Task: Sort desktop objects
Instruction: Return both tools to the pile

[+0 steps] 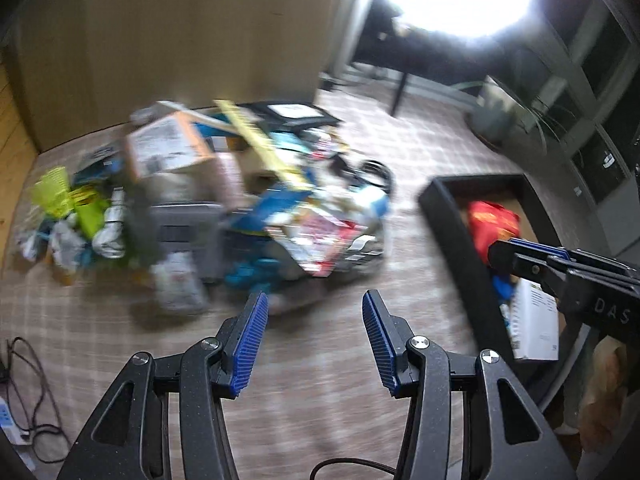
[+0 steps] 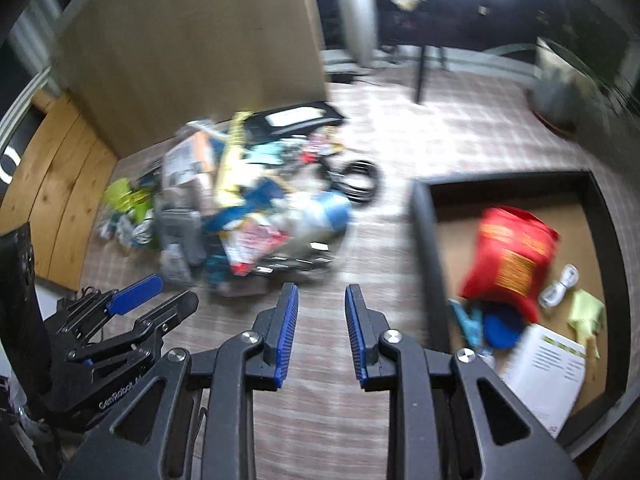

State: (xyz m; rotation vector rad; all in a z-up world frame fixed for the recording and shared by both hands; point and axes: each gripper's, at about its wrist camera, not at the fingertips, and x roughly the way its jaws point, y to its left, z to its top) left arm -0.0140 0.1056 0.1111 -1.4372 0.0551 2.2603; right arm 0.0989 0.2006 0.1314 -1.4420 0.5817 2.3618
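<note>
Desktop objects: a tangled heap (image 2: pixel 244 208) of boxes, papers and packets at far left-centre of the checked cloth (image 2: pixel 320 400); sorted items sit in the black tray (image 2: pixel 420 220) at right.

Left gripper (image 1: pixel 314 340): jaws moderately apart, nothing between them, near side of the heap.

Right gripper (image 2: pixel 320 332): jaws narrower but parted, nothing held, between heap and tray.

Risks, as judged: overlapping pieces may drag neighbours out or topple the yellow strip (image 2: pixel 232 160); the black cable coil (image 2: pixel 356 180) could snag.

Tray contents: red bag (image 2: pixel 512 252), white booklet (image 2: pixel 548 376), blue disc (image 2: pixel 502 326); the tray wall stands in the way of a low approach.
</note>
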